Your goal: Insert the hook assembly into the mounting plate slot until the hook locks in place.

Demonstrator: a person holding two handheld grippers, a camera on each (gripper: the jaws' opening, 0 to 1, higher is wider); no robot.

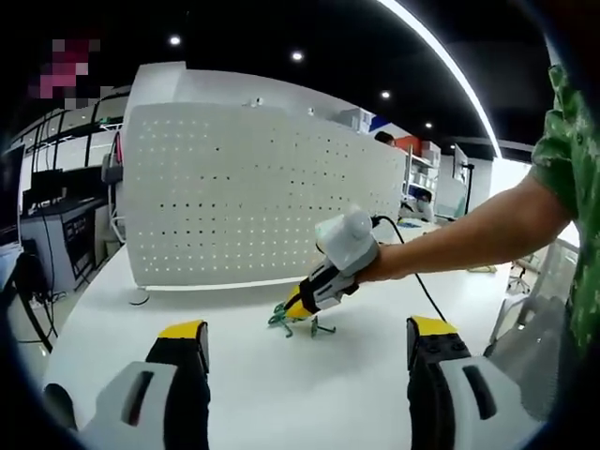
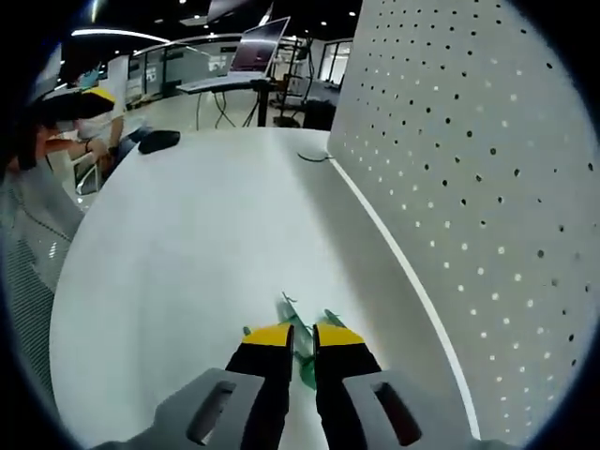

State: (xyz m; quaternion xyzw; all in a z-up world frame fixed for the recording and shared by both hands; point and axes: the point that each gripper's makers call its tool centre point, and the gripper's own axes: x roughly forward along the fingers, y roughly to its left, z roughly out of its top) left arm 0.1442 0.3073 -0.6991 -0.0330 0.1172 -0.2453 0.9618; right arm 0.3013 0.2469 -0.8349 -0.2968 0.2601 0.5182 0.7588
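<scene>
My right hand-held gripper (image 2: 292,335) pinches the green hook (image 2: 305,349) down on the white tabletop (image 2: 187,244), beside the pegboard (image 2: 469,187). My left hand-held gripper (image 1: 307,330) hangs back, jaws spread wide.

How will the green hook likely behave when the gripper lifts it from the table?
The green hook looks thin and wiry, so it is probably light. Its bent prongs make rolling unlikely, though it could twist between the jaws of the right gripper. On the smooth white table it may slide easily.
</scene>
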